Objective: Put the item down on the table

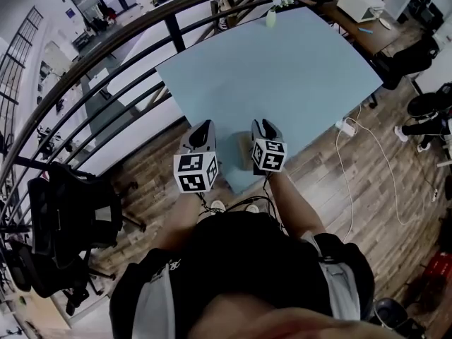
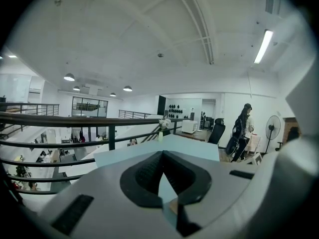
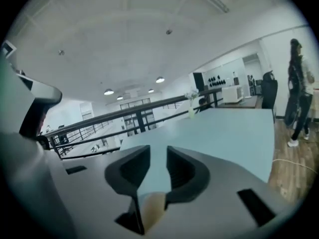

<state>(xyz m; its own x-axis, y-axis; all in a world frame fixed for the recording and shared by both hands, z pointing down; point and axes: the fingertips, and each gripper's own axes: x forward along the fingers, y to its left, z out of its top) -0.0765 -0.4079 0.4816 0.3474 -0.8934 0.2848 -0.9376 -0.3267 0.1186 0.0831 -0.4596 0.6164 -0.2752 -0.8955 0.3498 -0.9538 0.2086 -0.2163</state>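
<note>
The light blue table (image 1: pixel 282 69) lies in front of me with its near corner under my hands. My left gripper (image 1: pixel 204 127) hovers over that near edge, and in the left gripper view (image 2: pixel 160 156) its dark jaws meet at the tips with nothing in them. My right gripper (image 1: pixel 263 124) is beside it, also over the near edge. In the right gripper view (image 3: pixel 158 156) its jaws stand a narrow gap apart, and only the table top shows between them. I see no loose item in either gripper or on the table near them.
A small vase of white flowers (image 1: pixel 275 6) stands at the table's far edge. A dark railing (image 1: pixel 127 44) runs along the left. A black office chair (image 1: pixel 63 217) is at my left, cables (image 1: pixel 374 161) trail on the wooden floor at the right, and a person (image 2: pixel 244 128) stands far off.
</note>
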